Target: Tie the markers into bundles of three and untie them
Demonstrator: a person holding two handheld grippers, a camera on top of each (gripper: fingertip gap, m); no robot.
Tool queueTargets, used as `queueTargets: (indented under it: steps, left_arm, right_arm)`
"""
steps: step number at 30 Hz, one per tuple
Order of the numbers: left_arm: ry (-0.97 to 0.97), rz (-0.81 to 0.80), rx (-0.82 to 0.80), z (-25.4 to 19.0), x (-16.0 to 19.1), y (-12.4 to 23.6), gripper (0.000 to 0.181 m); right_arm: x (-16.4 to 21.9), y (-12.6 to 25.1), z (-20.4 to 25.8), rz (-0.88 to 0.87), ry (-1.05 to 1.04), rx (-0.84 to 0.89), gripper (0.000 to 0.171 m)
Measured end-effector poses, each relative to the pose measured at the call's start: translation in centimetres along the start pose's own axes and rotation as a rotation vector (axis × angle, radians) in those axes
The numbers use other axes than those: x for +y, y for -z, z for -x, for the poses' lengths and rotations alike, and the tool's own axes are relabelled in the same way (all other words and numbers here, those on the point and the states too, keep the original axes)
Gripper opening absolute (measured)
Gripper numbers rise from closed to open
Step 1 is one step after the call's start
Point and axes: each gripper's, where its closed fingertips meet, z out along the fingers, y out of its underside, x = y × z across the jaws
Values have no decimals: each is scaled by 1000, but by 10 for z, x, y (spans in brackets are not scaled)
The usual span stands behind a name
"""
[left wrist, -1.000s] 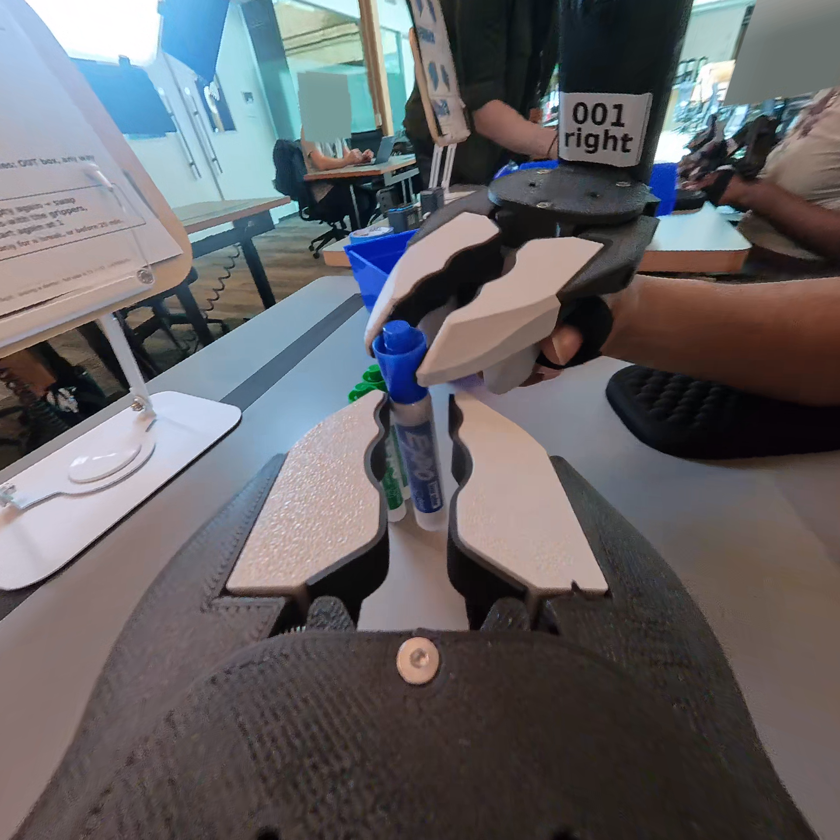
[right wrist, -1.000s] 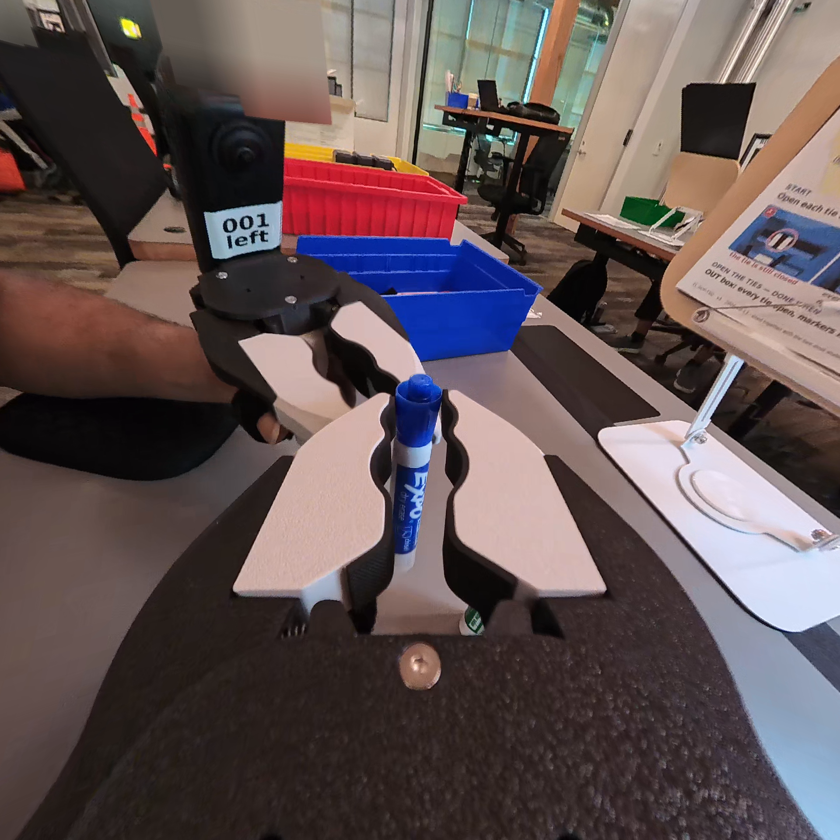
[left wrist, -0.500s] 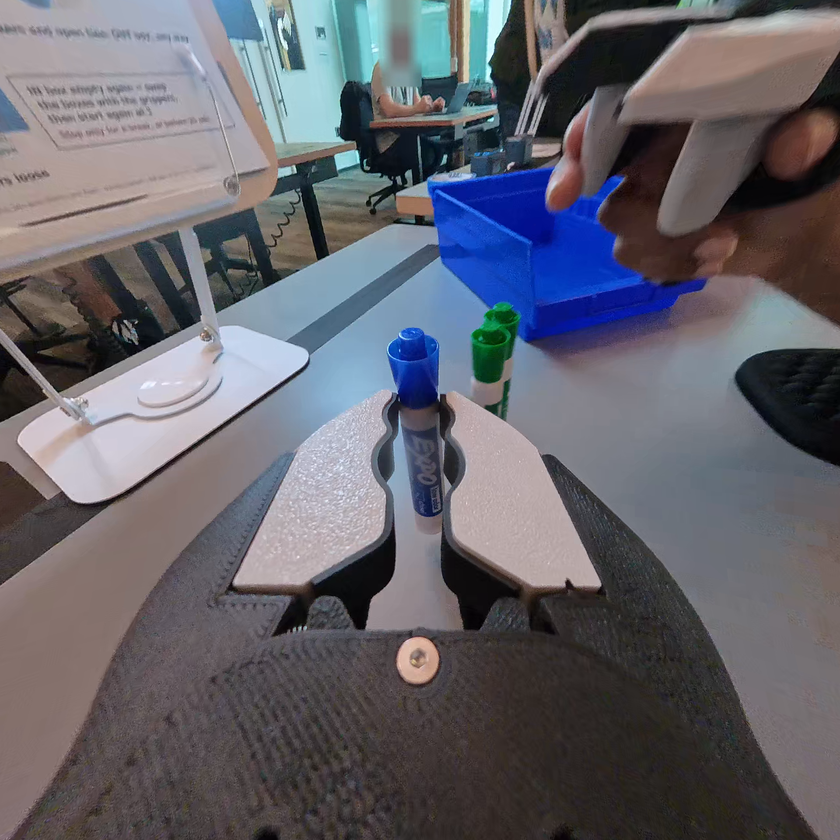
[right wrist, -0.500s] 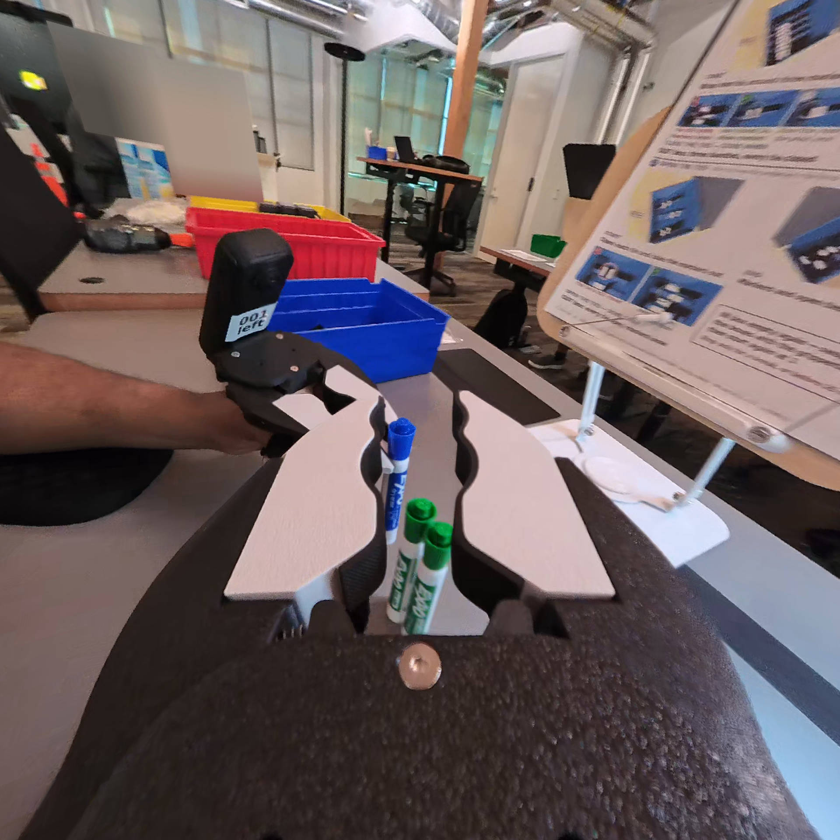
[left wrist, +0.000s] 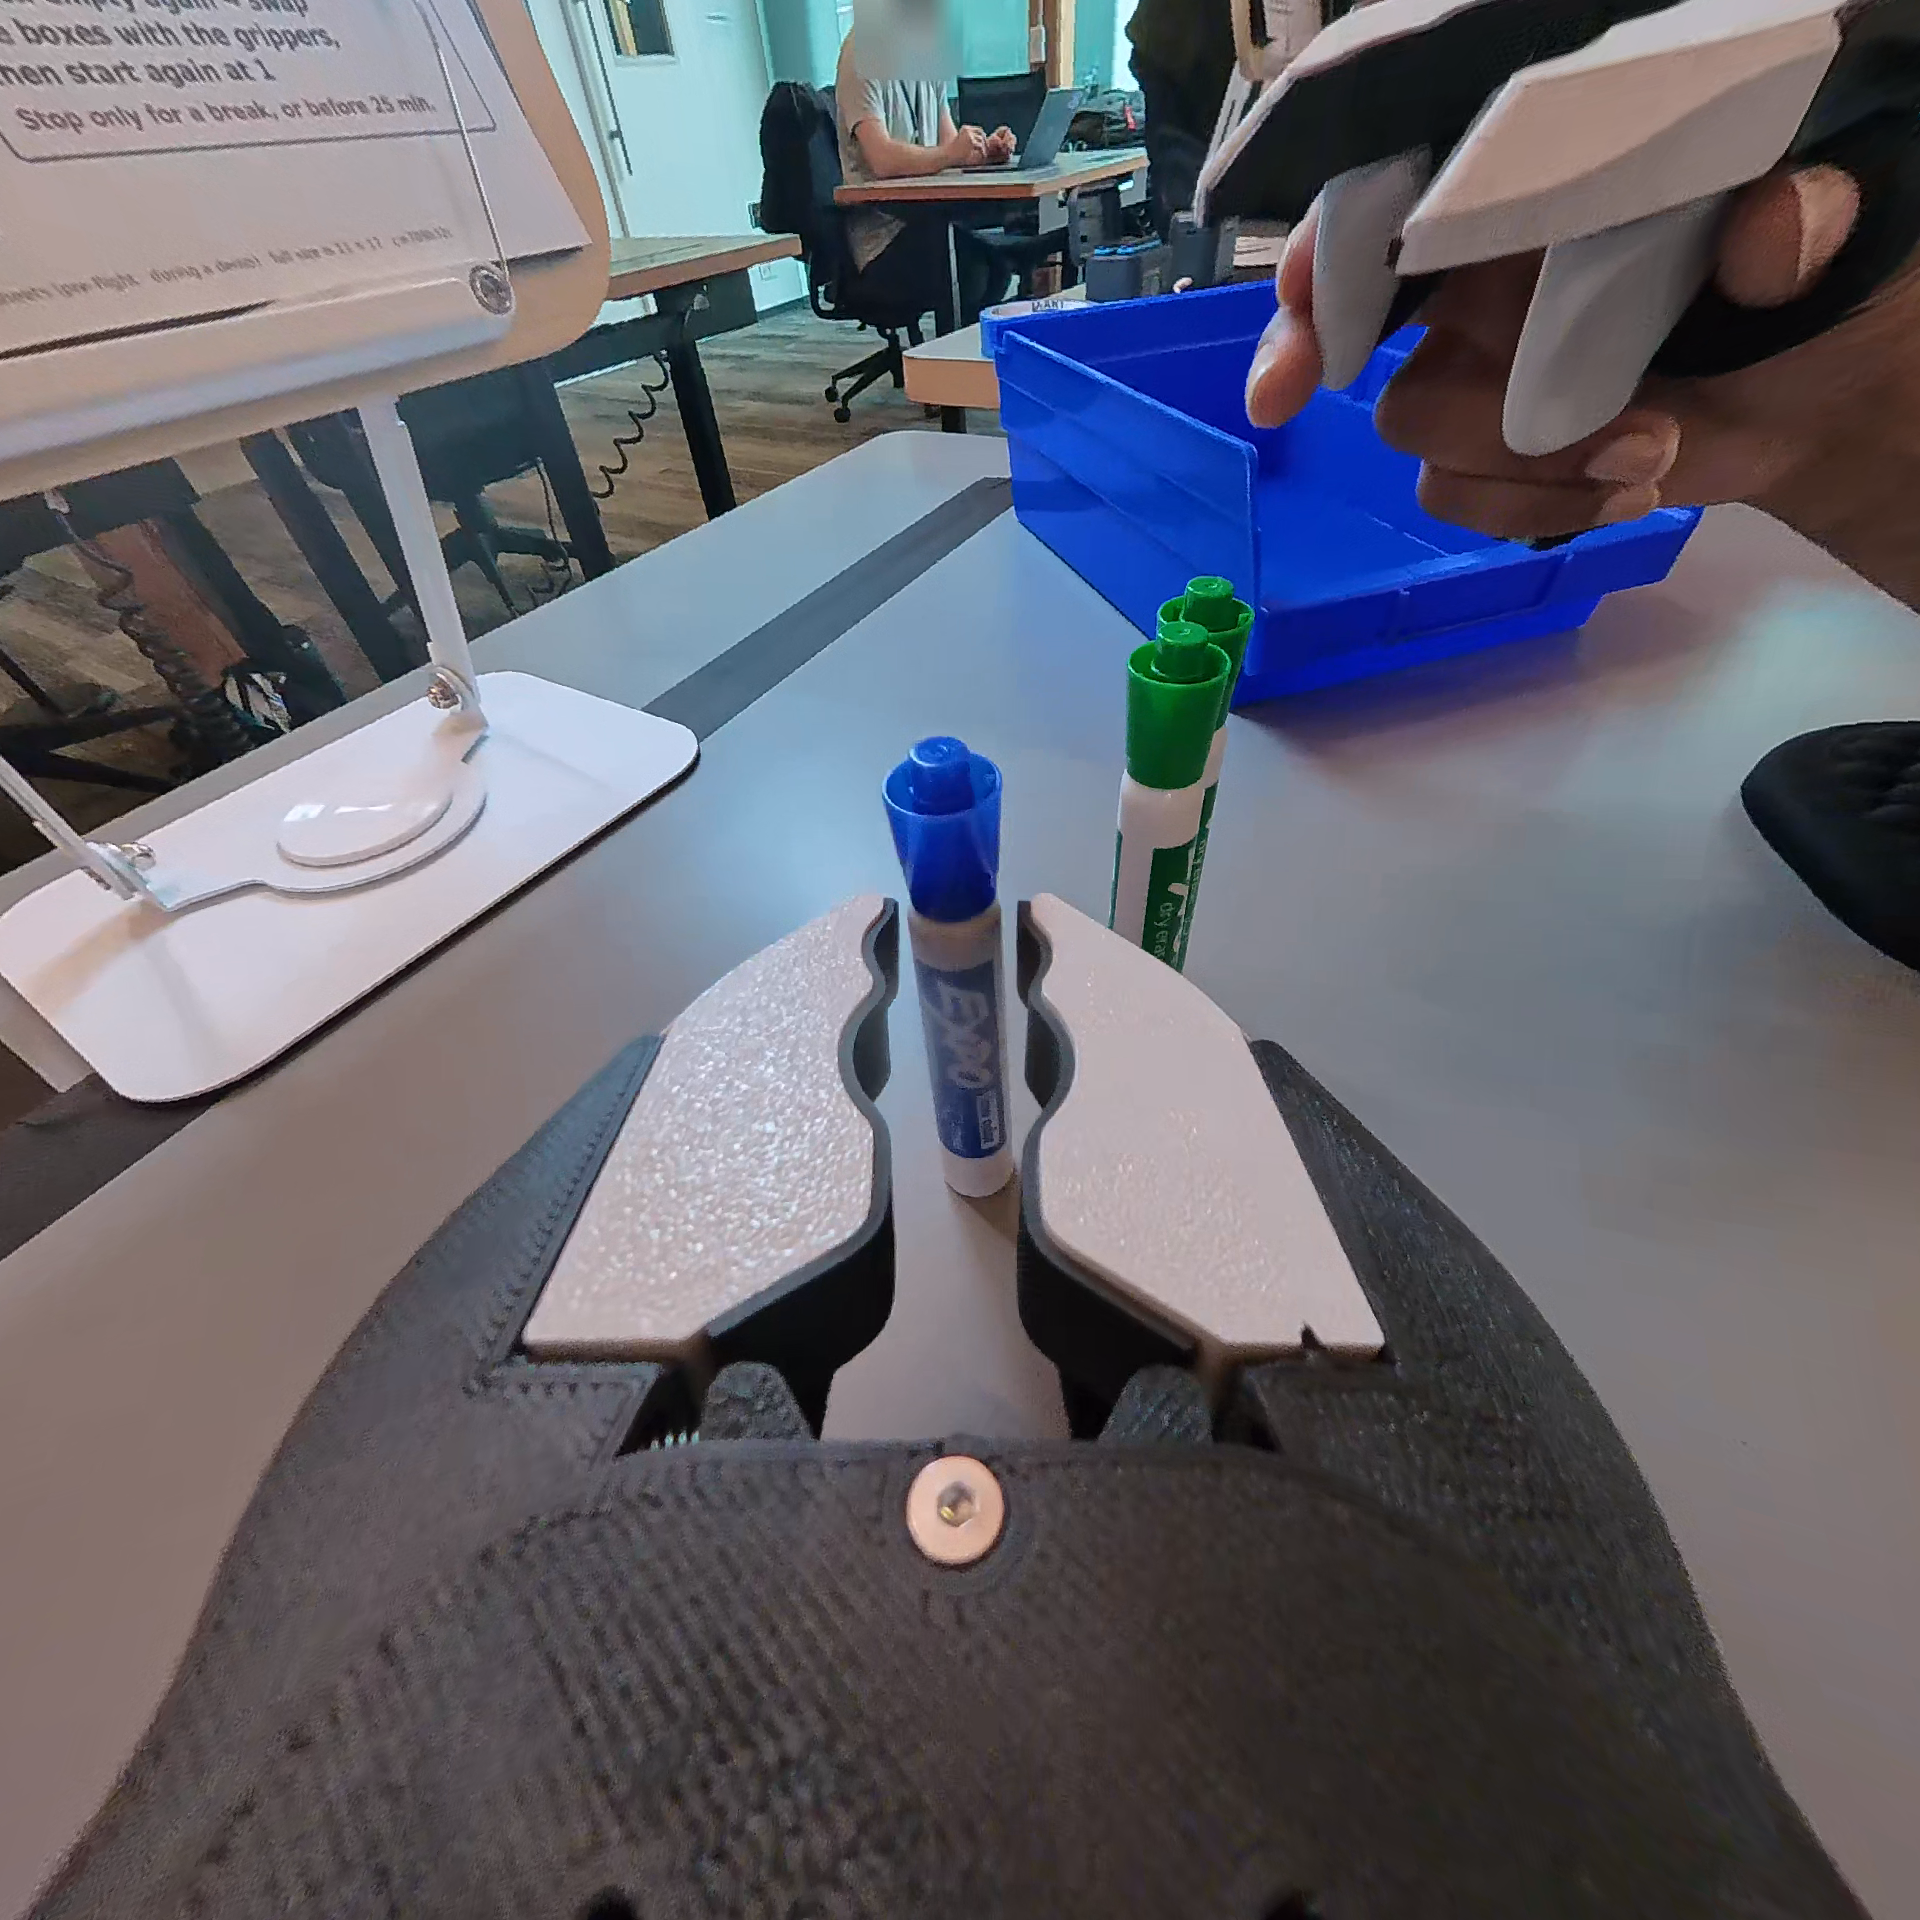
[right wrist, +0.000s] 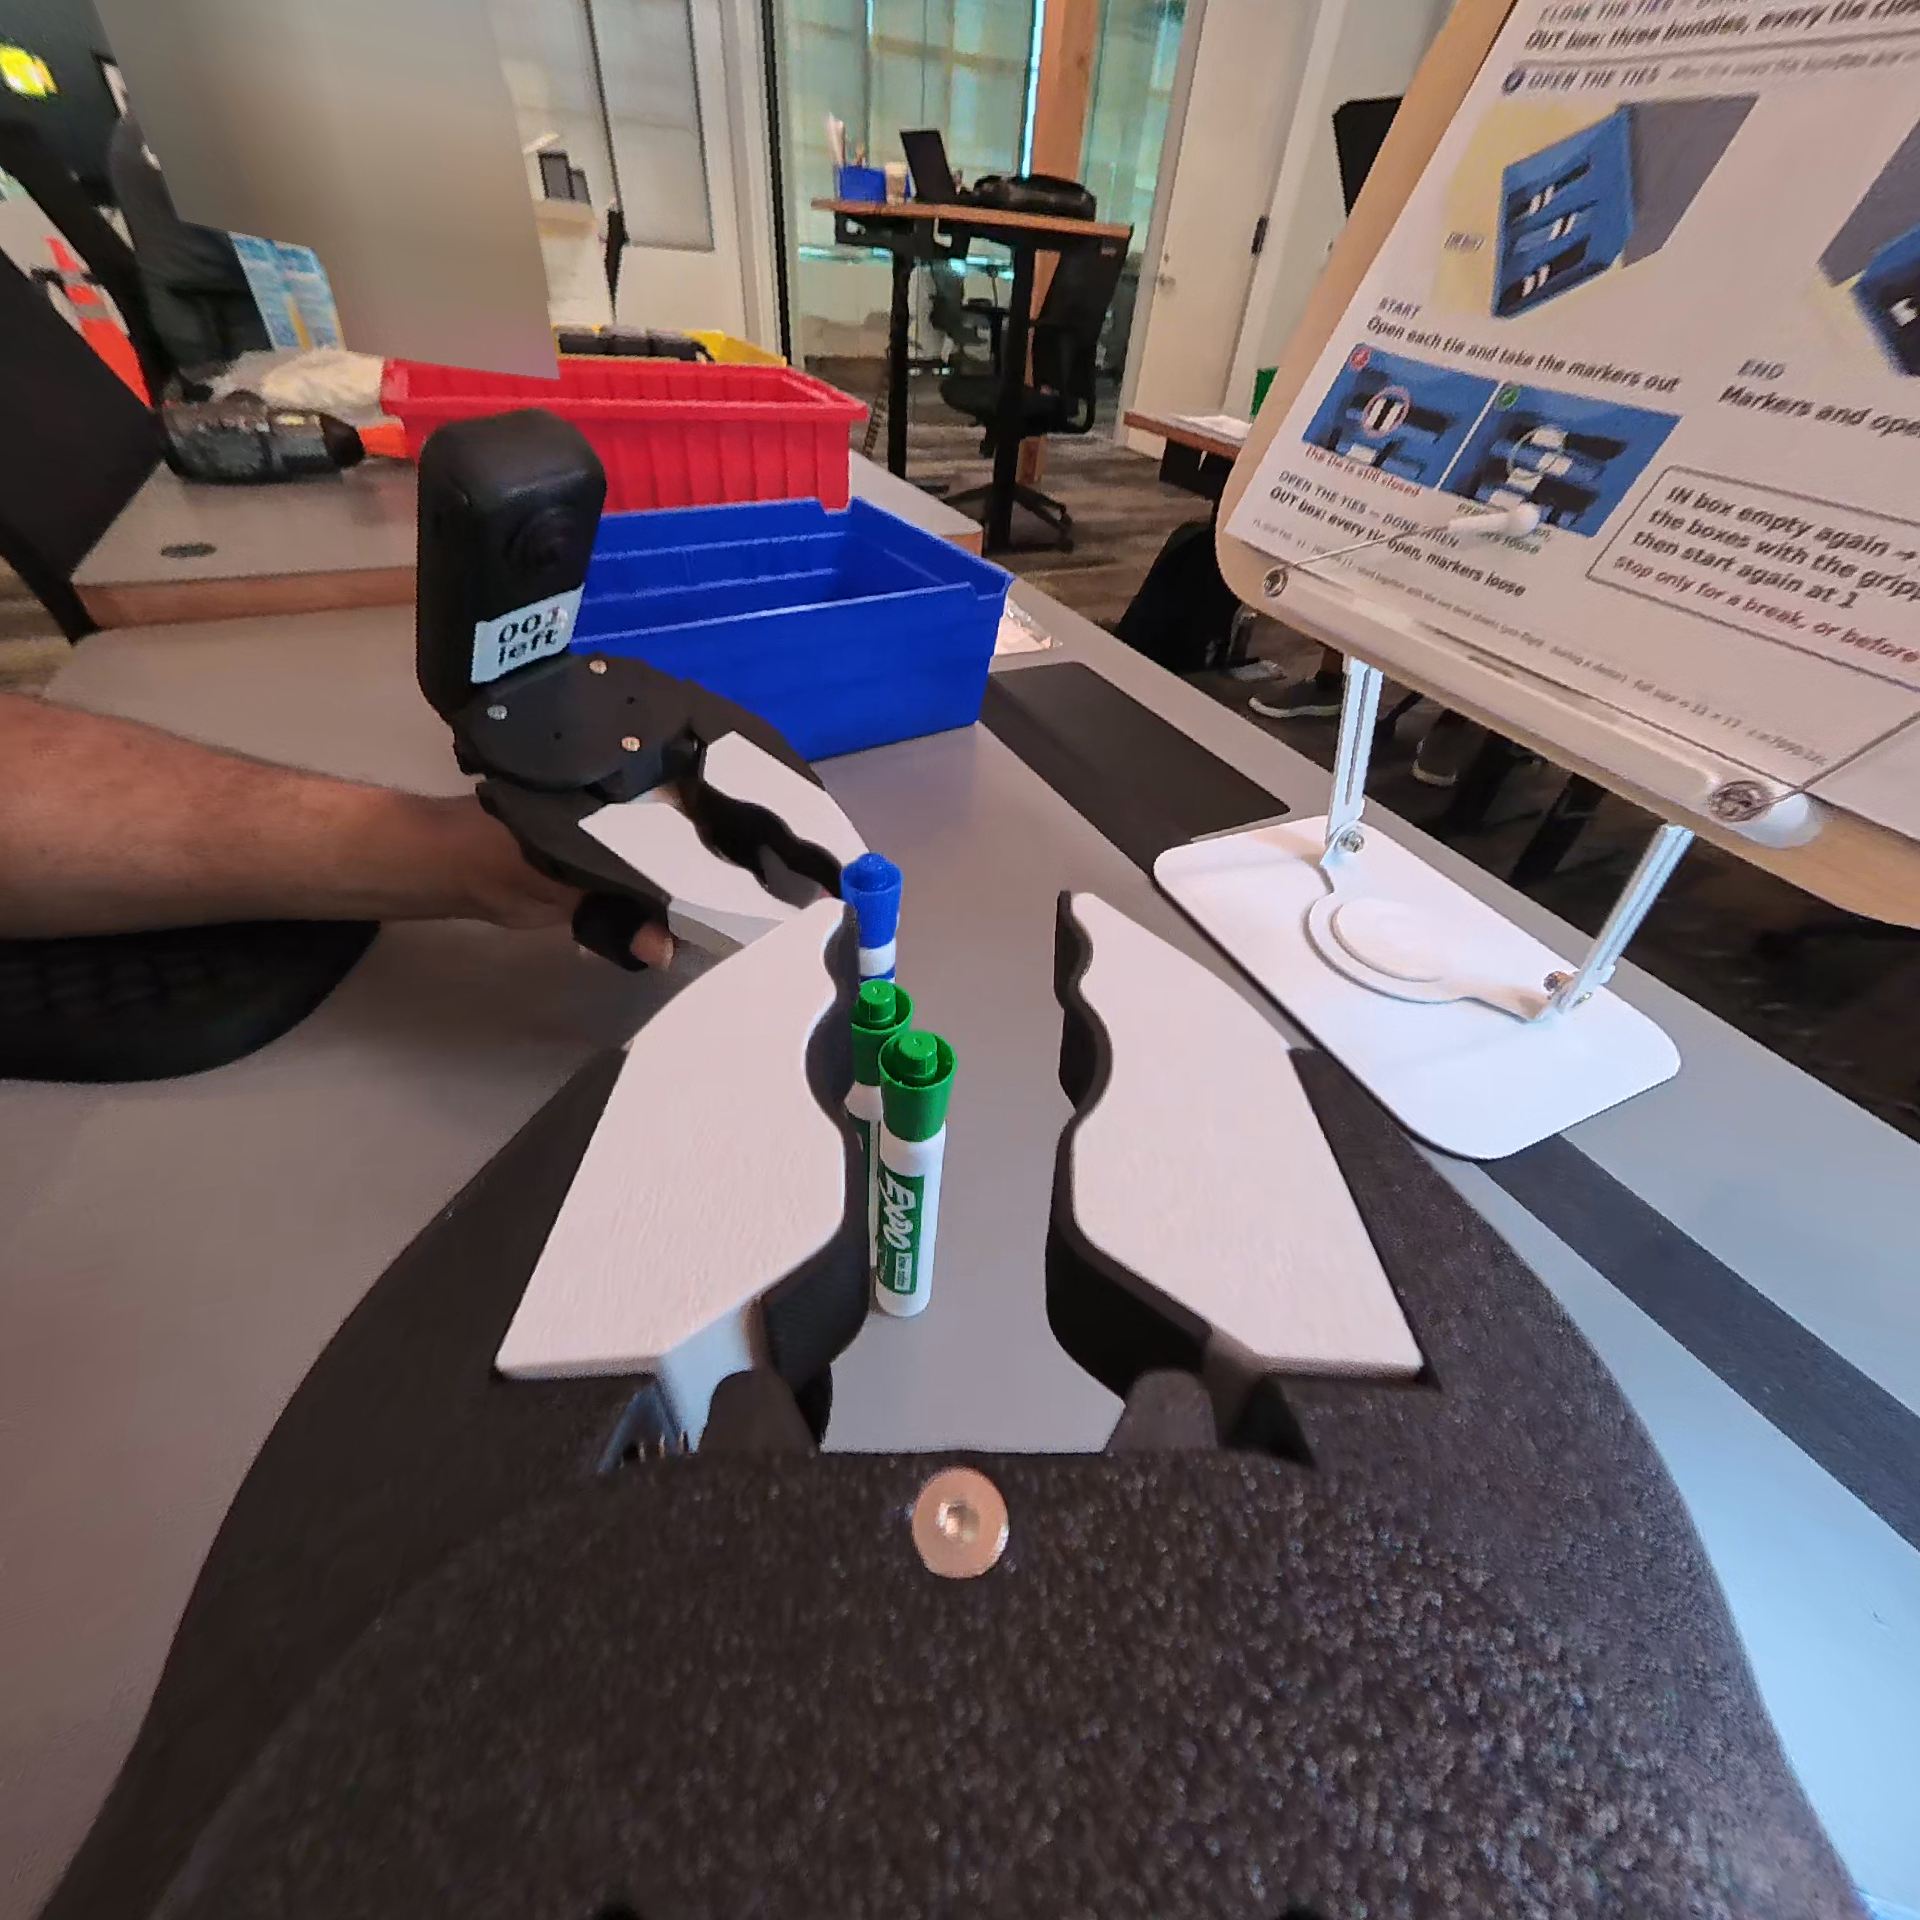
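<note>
The left claw (left wrist: 956, 935) grips an upright blue marker (left wrist: 954, 977) on the grey surface (left wrist: 1455, 1039). Just right of that marker stand two green markers (left wrist: 1174, 769), touching; behind them sits a blue bin (left wrist: 1143, 499). The right claw (left wrist: 1455, 187) hovers above the bin.

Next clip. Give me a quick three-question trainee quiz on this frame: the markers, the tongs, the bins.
1. True or false: the left tongs grip the blue marker upright on the table.
2. How many green markers stand between the fingers of the right tongs?
3. Which holds for the right tongs? A. shut on a green marker B. open, gripping nothing C. inside the blue bin

Key: 1 true; 2 two; 3 B.
</note>
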Motion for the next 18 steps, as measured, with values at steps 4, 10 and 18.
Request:
queueTargets:
  steps: [4,10,18]
  left_arm:
    - [7,1,19,-2,-1,0,28]
    - [-15,-66,-2,-1,-16,16,41]
    - [-19,-114,15,-15,-27,36,38]
  right_arm:
    - [5,-3,3,23,11,-12,37]
    - [22,-9,6,107,49,-25,37]
    - [49,-18,8,205,62,-52,40]
